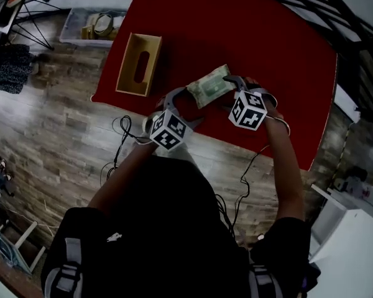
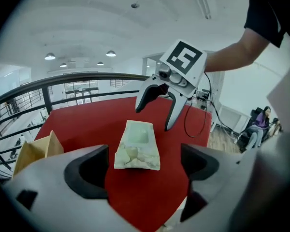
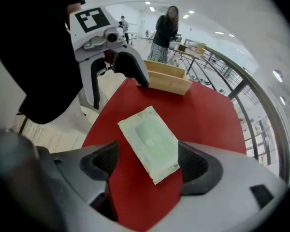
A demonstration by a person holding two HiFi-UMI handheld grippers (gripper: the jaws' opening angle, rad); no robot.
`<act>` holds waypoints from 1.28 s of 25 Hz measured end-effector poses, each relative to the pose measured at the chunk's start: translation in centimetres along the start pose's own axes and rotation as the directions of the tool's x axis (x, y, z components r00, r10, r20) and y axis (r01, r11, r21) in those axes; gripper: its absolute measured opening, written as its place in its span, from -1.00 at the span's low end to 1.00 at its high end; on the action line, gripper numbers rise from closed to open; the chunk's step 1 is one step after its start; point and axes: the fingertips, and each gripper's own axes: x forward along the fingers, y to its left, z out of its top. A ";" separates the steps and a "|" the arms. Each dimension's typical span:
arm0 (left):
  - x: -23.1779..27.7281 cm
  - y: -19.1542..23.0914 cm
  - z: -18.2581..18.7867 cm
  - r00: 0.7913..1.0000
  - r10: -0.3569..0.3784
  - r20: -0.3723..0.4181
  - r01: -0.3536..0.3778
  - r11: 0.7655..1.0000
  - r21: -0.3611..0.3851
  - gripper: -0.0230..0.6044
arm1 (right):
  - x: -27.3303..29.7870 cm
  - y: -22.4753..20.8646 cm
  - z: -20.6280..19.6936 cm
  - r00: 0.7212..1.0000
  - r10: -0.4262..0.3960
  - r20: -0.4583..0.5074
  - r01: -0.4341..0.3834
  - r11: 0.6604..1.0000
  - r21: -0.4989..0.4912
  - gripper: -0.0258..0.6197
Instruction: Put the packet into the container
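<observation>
A pale green packet (image 1: 210,85) lies flat on the red table (image 1: 236,30), close to its near edge. My left gripper (image 1: 188,104) is at the packet's left end and my right gripper (image 1: 229,92) at its right end. In the left gripper view the packet (image 2: 137,146) lies ahead between wide jaws of the left gripper (image 2: 144,166), untouched. In the right gripper view the packet's (image 3: 150,141) near end lies between the spread pads of the right gripper (image 3: 147,163), not pressed. The open wooden container (image 1: 138,64) stands at the table's left edge.
A clear plastic bin (image 1: 92,25) holding items sits on the wooden floor beyond the table's left corner. Cables (image 1: 121,129) trail on the floor near my left arm. A white cabinet (image 1: 351,241) stands at right. A person (image 3: 163,33) stands beyond the container.
</observation>
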 end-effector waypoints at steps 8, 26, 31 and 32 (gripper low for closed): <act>4.2 1.0 -0.7 0.992 0.027 -0.122 -0.023 0.999 0.036 0.58 | 3.6 -1.4 -1.1 0.983 0.125 -0.136 -0.157 0.953 -0.258 0.31; 8.7 1.4 -3.2 0.956 0.033 -0.292 -0.026 0.999 0.025 0.68 | 7.8 -1.7 -2.7 0.931 0.177 -0.319 -0.321 0.813 -0.485 0.48; 8.6 1.6 -3.3 0.956 0.019 -0.294 -0.024 1.000 -0.014 0.68 | 8.2 -1.4 -2.8 0.926 0.202 -0.318 -0.343 0.802 -0.489 0.48; 8.6 1.6 -3.4 0.955 0.022 -0.296 -0.028 1.000 -0.015 0.67 | 8.2 -1.4 -2.7 0.928 0.197 -0.314 -0.337 0.804 -0.490 0.48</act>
